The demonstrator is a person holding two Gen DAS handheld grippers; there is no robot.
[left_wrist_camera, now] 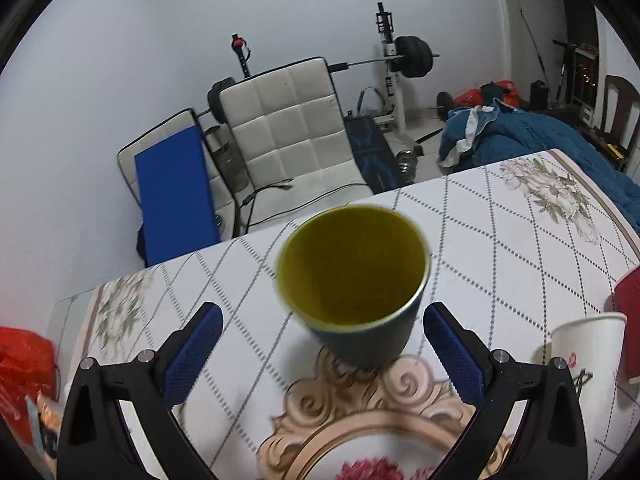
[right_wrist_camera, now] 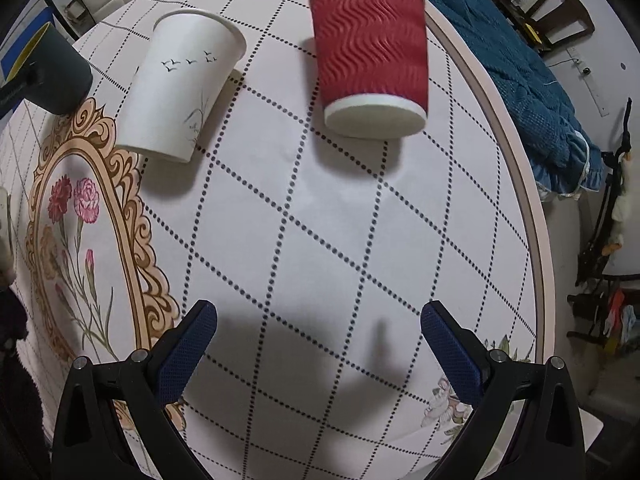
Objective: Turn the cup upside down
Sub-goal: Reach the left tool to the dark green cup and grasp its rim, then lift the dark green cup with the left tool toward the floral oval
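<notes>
Left tool (left_wrist_camera: 322,336) gapes apart around the upright dark cup (left_wrist_camera: 354,276); right tool (right_wrist_camera: 319,334) gapes too. Cup looks light, stiff, smooth; grip its mid wall

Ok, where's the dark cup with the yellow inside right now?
The dark cup stands upright, mouth up, on the patterned table, centred just ahead of the open left claw. In the right wrist view it sits far left, beside the white paper cup.

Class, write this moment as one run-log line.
left gripper: open, straddling upright dark yellow-lined cup | right gripper: open, empty | white paper cup, red ribbed paper cup: standing on table
</notes>
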